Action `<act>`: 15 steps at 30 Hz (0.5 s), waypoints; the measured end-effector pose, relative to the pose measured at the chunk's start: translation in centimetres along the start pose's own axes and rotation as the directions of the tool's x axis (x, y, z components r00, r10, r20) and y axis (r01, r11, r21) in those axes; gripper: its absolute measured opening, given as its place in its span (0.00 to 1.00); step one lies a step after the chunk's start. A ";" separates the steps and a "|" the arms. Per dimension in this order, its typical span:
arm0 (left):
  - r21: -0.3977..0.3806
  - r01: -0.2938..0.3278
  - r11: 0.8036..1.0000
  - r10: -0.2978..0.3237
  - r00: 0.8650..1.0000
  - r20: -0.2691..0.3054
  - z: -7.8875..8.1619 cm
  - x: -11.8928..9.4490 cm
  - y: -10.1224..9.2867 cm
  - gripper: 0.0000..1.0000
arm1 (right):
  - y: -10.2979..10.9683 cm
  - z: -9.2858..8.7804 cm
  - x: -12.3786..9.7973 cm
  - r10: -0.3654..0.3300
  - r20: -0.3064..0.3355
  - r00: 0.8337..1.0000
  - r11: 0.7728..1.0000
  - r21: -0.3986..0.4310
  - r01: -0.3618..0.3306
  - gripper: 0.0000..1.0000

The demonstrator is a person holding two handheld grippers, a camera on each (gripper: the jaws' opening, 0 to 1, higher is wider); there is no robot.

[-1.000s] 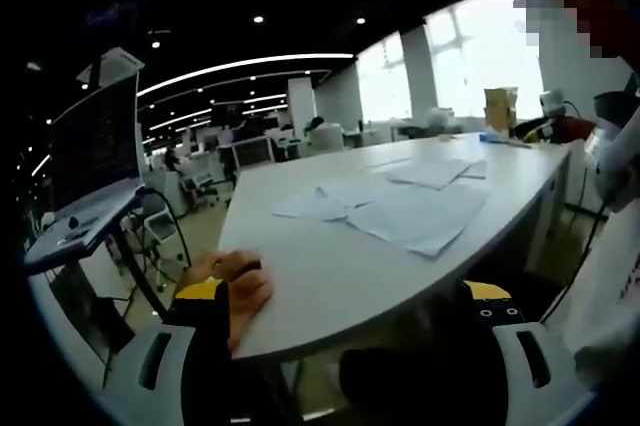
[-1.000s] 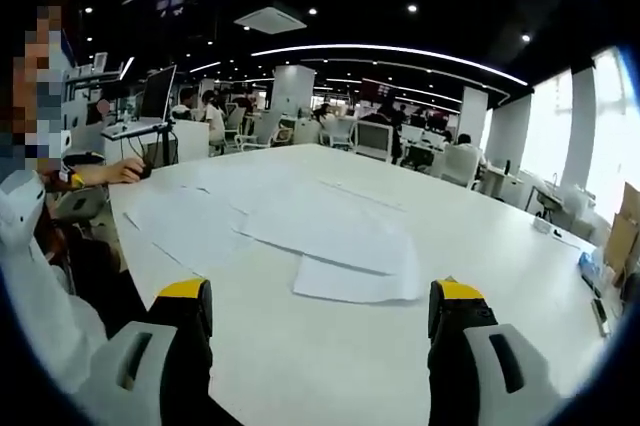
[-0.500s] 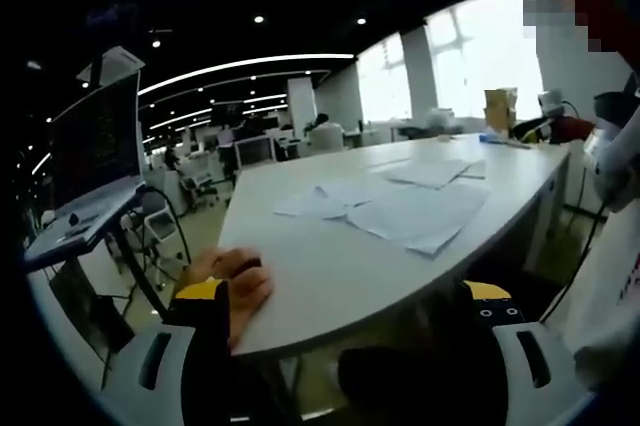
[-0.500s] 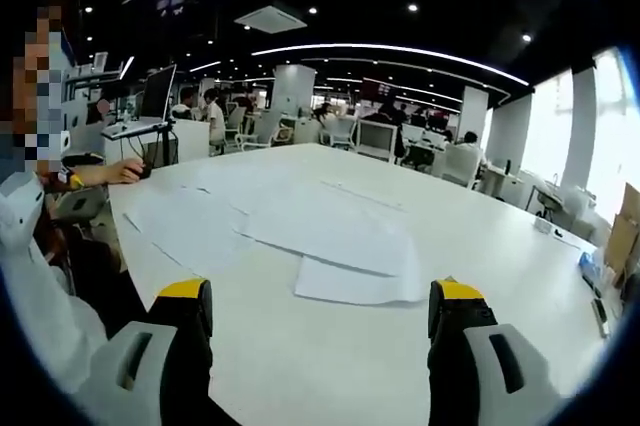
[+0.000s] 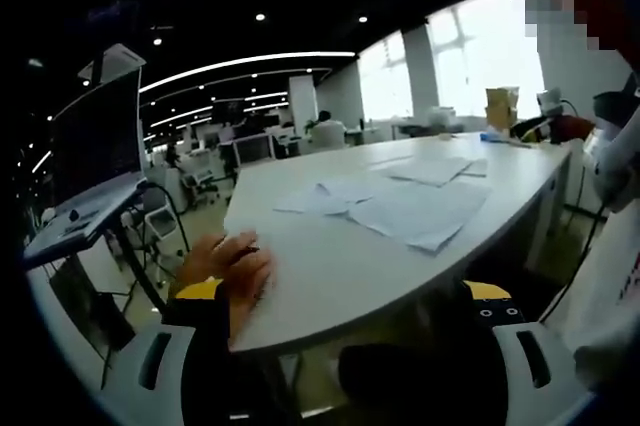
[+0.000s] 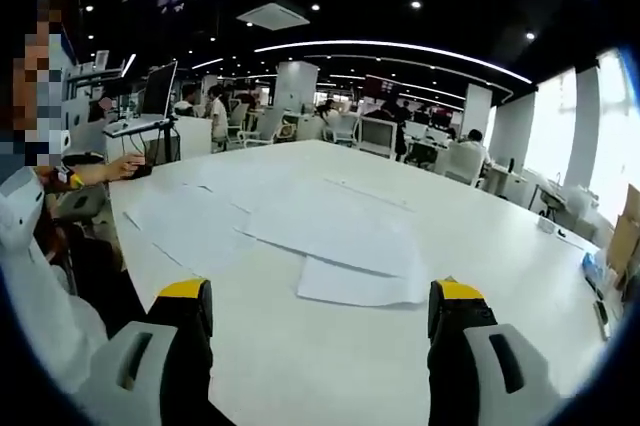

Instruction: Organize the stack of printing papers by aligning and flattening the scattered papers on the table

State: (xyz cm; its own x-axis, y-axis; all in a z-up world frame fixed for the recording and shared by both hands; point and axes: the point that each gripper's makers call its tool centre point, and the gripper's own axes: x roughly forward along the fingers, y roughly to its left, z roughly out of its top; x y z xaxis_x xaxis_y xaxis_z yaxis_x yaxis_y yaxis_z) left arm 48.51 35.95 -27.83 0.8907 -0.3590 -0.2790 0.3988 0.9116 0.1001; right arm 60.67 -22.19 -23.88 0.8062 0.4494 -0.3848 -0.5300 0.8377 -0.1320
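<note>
Several white printing papers (image 5: 415, 211) lie scattered and overlapping on the white table (image 5: 320, 276) in the left gripper view. My left gripper (image 5: 345, 321) stands open below the table's near edge, well short of the papers. In the right gripper view the same papers (image 6: 330, 236) spread across the table (image 6: 330, 366), one sheet (image 6: 365, 284) sticking out nearest. My right gripper (image 6: 325, 311) is open above the table, just short of that sheet, nothing between its fingers.
A person's hand (image 5: 235, 271) rests on the table corner near my left gripper. A laptop on a stand (image 5: 90, 171) is at left. A cardboard box (image 5: 500, 106) stands at the table's far end. Office chairs and desks (image 6: 360, 136) lie beyond.
The hand at the table corner has lifted and opened its fingers slightly. Both grippers and the papers stay as they were.
</note>
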 end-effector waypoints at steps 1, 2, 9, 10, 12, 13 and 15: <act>0.000 -0.001 1.000 0.001 1.000 -0.001 0.0 0.0 0.0 0.97 | 0.0 0.0 0.0 -0.001 -0.001 1.000 1.000 0.000 0.001 0.84; -0.001 -0.002 1.000 0.002 1.000 -0.001 0.0 0.0 0.1 0.97 | 0.0 0.0 0.1 0.000 -0.002 1.000 1.000 -0.002 0.000 0.84; -0.003 -0.006 1.000 0.006 1.000 -0.005 -0.2 -0.1 0.2 0.97 | 0.1 -0.1 0.5 0.007 -0.010 1.000 1.000 -0.002 -0.007 0.84; -0.004 -0.006 1.000 0.006 1.000 -0.006 -0.2 -0.1 0.2 0.97 | 0.1 -0.1 0.6 0.006 -0.011 1.000 1.000 -0.002 -0.006 0.84; -0.006 -0.008 1.000 0.008 1.000 -0.005 -0.3 -0.1 0.2 0.97 | 0.1 -0.2 0.7 0.010 -0.016 1.000 1.000 -0.006 -0.010 0.84; -0.006 -0.007 1.000 0.007 1.000 -0.006 -0.3 -0.1 0.2 0.97 | 0.1 -0.2 0.7 0.011 -0.017 1.000 1.000 -0.005 -0.011 0.84; -0.005 -0.008 1.000 0.008 1.000 -0.008 -0.3 -0.1 0.2 0.97 | 0.1 -0.2 0.8 0.010 -0.022 1.000 1.000 -0.006 -0.010 0.84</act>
State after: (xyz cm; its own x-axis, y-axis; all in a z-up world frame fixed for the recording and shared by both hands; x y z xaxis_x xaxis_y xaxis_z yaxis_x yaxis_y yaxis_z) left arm 48.46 36.21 -28.08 0.8918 -0.3503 -0.2863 0.3909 0.9152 0.0978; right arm 61.19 -21.86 -24.40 0.7949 0.4506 -0.4064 -0.5397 0.8311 -0.1340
